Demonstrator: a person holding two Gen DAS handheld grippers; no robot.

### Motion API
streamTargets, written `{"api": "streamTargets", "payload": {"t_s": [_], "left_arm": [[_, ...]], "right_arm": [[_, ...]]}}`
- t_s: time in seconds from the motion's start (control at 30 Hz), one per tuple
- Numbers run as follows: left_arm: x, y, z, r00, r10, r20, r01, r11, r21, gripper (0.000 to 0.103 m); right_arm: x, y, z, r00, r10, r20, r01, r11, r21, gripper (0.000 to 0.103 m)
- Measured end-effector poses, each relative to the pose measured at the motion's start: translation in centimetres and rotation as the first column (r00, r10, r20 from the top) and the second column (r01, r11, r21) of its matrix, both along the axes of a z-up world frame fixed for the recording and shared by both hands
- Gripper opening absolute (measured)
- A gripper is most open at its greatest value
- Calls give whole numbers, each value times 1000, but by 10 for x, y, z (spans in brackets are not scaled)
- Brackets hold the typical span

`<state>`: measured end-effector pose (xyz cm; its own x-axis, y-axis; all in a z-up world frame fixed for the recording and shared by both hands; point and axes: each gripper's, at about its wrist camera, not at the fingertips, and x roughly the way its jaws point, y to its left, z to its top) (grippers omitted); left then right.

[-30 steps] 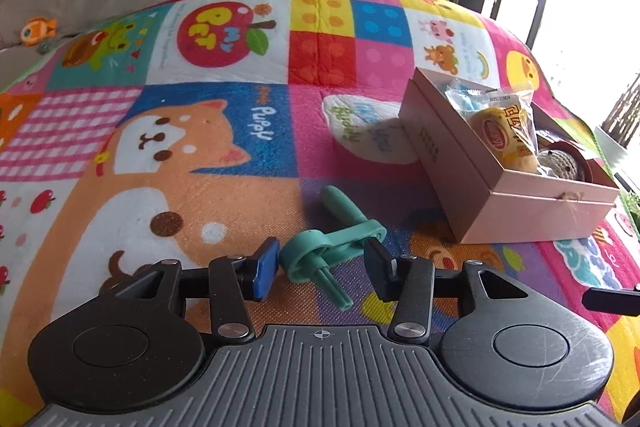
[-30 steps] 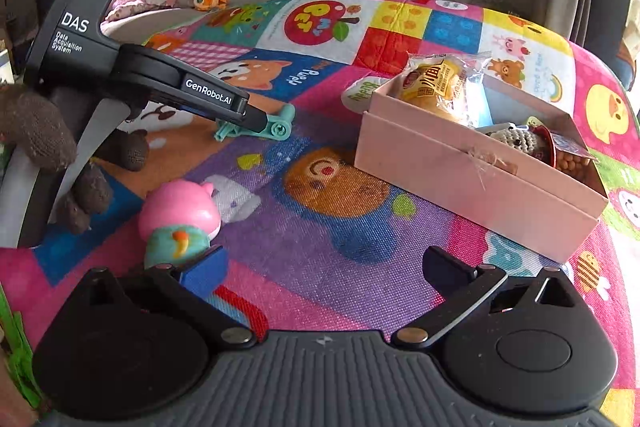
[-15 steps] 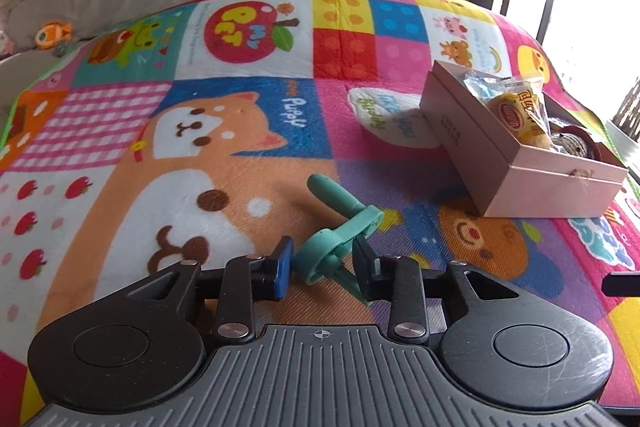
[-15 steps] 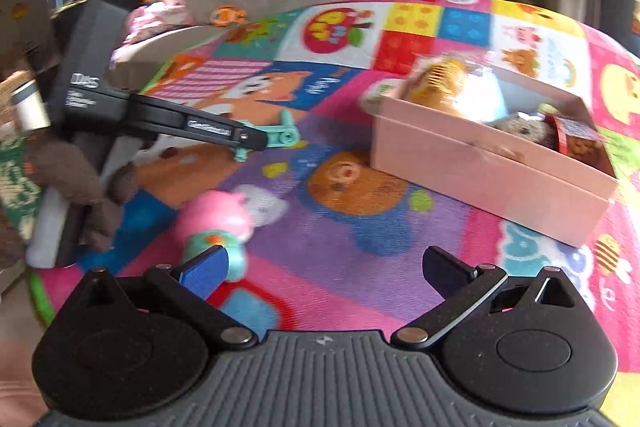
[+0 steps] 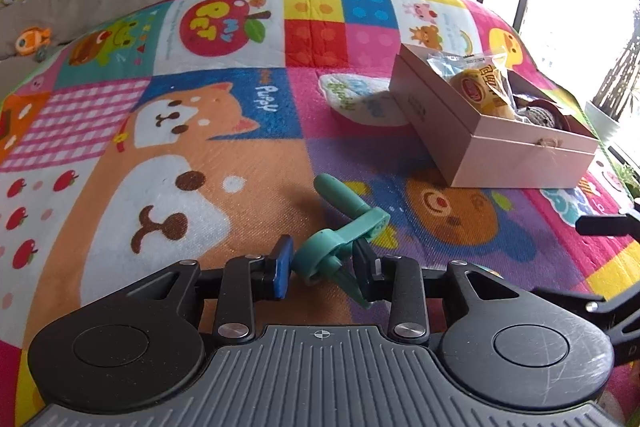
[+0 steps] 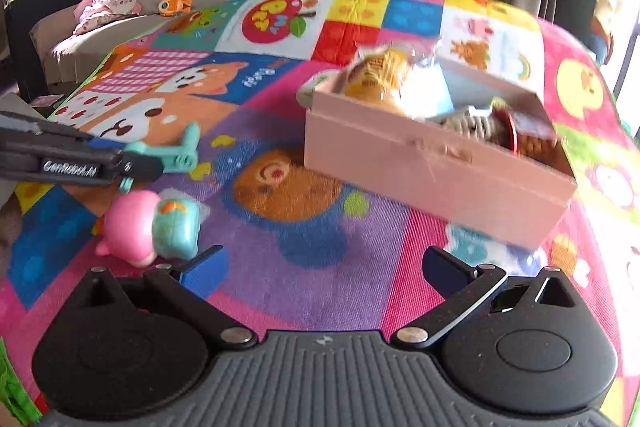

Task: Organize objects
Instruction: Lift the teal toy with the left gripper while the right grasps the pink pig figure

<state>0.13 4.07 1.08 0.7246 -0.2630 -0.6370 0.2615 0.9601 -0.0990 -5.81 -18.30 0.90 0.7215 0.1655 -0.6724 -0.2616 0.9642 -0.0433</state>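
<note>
Playmat [image 5: 248, 187] printed with bright cartoon animals fills the left wrist view, and on it, right at the camera's near edge, the left gripper [image 5: 322, 263] has its jaws nearly closed around the ring end of a teal plastic toy [image 5: 340, 231], the blue pad and the black pad pressing it from either side; they have just been closing, with the toy between them. The toy's stubby handle points away toward a pink cardboard box [image 5: 472, 135], which sits open well apart to the right and already holds a wrapped snack [image 5: 484, 87]. The toy looks light, rigid and smooth, so the ring, where the pads sit, seems a sound place to hold, though it could pivot if squeezed off-centre. In the right wrist view, which is slightly blurred, the right gripper [image 6: 324, 267] hovers with its jaws wide apart and nothing between them. Just beside its left finger lies a pink and teal figurine [image 6: 156, 223], likely hard, rounded and slippery; the teal body looks best for gripping.
</note>
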Motion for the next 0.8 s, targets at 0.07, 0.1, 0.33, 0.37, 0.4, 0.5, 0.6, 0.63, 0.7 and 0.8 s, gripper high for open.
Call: {"api": "streamTargets", "payload": {"t_s": [0.07,0.1,0.33,0.37,0.4,0.5,0.6,0.63,0.7,0.8], "left_arm": [[3,-2,0,1000,6,0,-6,1000,1,37],[3,-3,-1,1000,11,1,-11,1000,0,37],[0,-2,-4,1000,4,17,-4,1000,7,38],[-1,-3,-4,1000,-2,21,1,1000,17,38],[-2,-4,-4,1000,-5,26,5,1000,24,37],[-7,-2,-5,999,-6,37,5,1000,16,37],[-14,5,-5,999,7,40,-6,1000,-15,36],[-16,8,-5,999,11,41,-10,1000,-26,36],[-17,14,-5,999,19,39,-17,998,-54,36],[-16,15,-6,999,21,40,-18,998,-66,36]], "right_arm": [[-1,-1,-3,1000,-5,-7,5,1000,1,103],[-1,-1,-2,1000,-6,-2,6,1000,6,103],[6,-7,-6,998,-11,-64,14,998,55,103],[6,-9,-6,998,-17,-62,21,997,74,103],[6,-10,-6,998,-18,-67,24,996,84,103],[6,-11,-7,997,-16,-74,22,996,87,103],[6,-5,-6,996,-12,-83,17,999,51,103],[5,-4,-6,997,-14,-79,18,999,47,103],[4,-5,-6,997,-7,-75,11,999,46,103],[3,-7,0,996,18,-84,-11,996,84,103]]}}
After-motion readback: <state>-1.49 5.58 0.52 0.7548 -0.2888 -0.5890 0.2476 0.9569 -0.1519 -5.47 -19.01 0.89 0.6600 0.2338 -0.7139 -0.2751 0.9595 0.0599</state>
